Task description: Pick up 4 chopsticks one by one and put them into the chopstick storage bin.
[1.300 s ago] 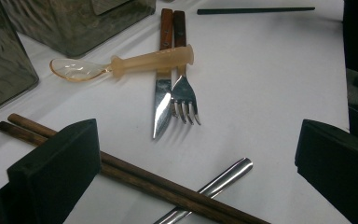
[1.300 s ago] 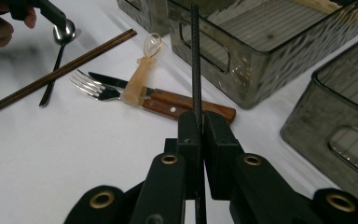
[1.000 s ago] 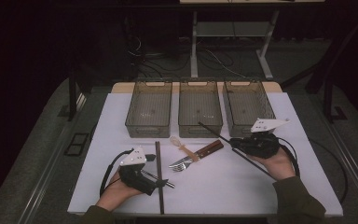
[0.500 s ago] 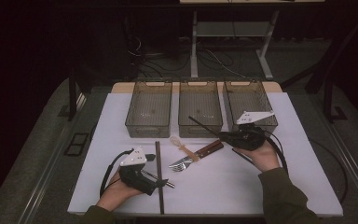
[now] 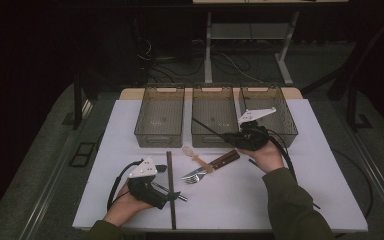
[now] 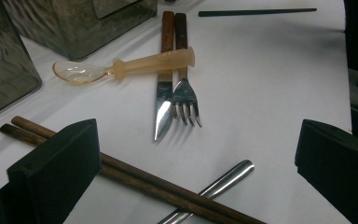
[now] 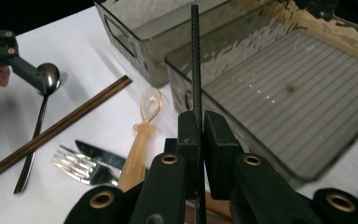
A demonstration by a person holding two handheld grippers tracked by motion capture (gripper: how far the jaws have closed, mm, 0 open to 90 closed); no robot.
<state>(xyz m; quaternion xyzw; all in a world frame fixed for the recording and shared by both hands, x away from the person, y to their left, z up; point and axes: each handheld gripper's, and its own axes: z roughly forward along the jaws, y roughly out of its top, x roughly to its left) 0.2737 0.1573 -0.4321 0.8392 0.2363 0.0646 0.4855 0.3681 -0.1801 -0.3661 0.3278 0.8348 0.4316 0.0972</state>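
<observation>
My right gripper (image 7: 200,123) is shut on a thin black chopstick (image 7: 196,65), which points out over the middle clear bin (image 7: 307,126). In the high view the right gripper (image 5: 232,136) hovers at that bin's front wall. My left gripper (image 6: 196,140) rests open low on the white table. A pair of brown chopsticks (image 6: 135,177) and a metal spoon's handle (image 6: 223,179) lie crossed between its jaws, untouched. In the high view the left gripper (image 5: 167,182) straddles the brown chopsticks (image 5: 170,165).
A knife (image 6: 165,88) and a fork (image 6: 184,93) with wooden handles lie side by side mid-table, a translucent plastic spoon (image 6: 135,67) across them. A second black chopstick (image 6: 256,11) lies beyond. Three clear bins (image 5: 160,117) stand in a row at the back.
My right gripper has carried the black chopstick left and toward the bins, from in front of the right bin to the middle bin's front. The left gripper has stayed put.
</observation>
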